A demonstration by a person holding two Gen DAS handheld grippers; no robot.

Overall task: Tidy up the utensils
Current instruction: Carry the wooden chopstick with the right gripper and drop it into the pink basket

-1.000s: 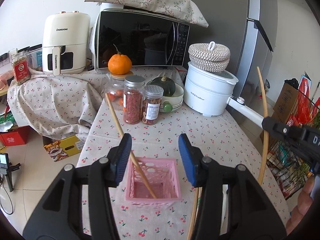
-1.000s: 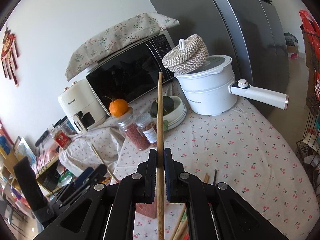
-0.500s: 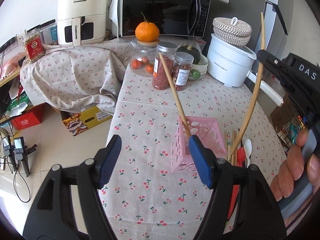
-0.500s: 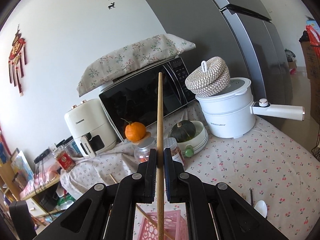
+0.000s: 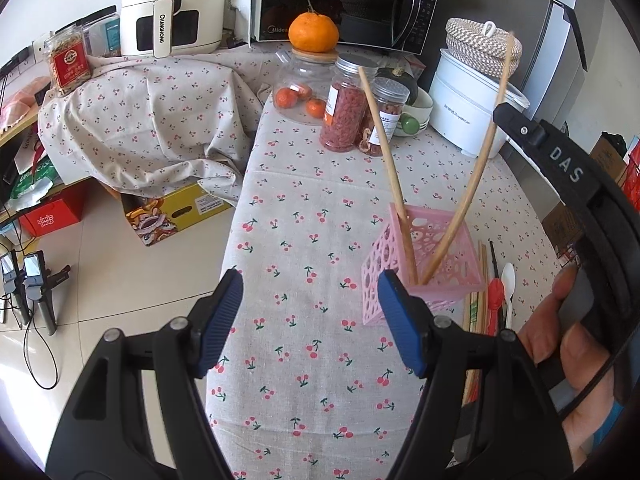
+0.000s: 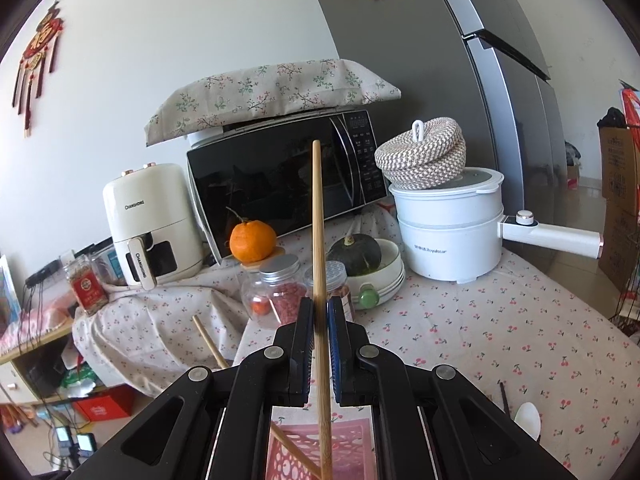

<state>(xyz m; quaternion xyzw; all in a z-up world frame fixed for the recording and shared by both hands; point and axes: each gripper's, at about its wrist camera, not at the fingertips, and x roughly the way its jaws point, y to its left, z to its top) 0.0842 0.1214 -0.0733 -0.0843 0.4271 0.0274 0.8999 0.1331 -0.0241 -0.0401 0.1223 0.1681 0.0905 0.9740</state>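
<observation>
right hand-held gripper [image 6: 319, 320]: clamped on chopstick [image 6: 320, 264], tip in pink basket [image 5: 452, 280] | left hand-held gripper [image 5: 310, 316]: apart, empty, just opened, basket beside right finger

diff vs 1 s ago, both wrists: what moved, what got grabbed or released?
The left gripper let go of the first chopstick, now leaning in the pink basket, and backed off to the left; its jaws have just been opening, with nothing between them. The right gripper carried the second chopstick over, its lower end now in the basket. Unchanged: the right gripper's clamp on it, and the utensils on the tablecloth.
</observation>
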